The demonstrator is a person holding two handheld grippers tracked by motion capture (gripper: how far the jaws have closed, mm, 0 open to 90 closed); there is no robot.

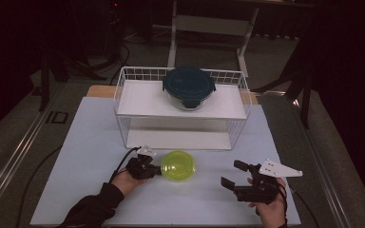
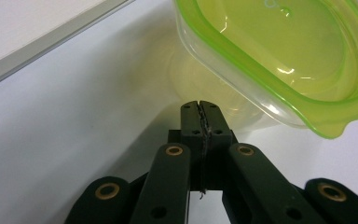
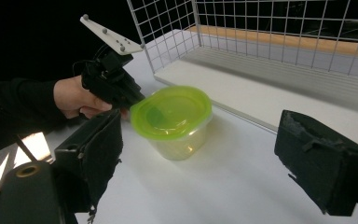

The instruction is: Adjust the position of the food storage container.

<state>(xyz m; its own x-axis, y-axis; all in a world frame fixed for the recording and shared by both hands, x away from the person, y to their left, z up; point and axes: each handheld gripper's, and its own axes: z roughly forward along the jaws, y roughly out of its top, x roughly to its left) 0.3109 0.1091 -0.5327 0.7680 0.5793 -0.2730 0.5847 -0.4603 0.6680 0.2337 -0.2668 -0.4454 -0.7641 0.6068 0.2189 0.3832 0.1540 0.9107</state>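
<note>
The green-lidded container [image 1: 179, 166] sits on the counter [image 1: 85, 142] near its front edge, before the wire rack [image 1: 123, 95]; the left hand-held gripper [image 1: 158, 169], jaws closed, touches its side; the right hand-held gripper [image 1: 234, 175] gapes wide nearby.

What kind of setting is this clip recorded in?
Probably a lab or recording workspace rather than a kitchen: a white-topped table in a dark room, cables on the floor, the legs of another desk behind, and staged props, a wire rack and green-lidded container.
</note>
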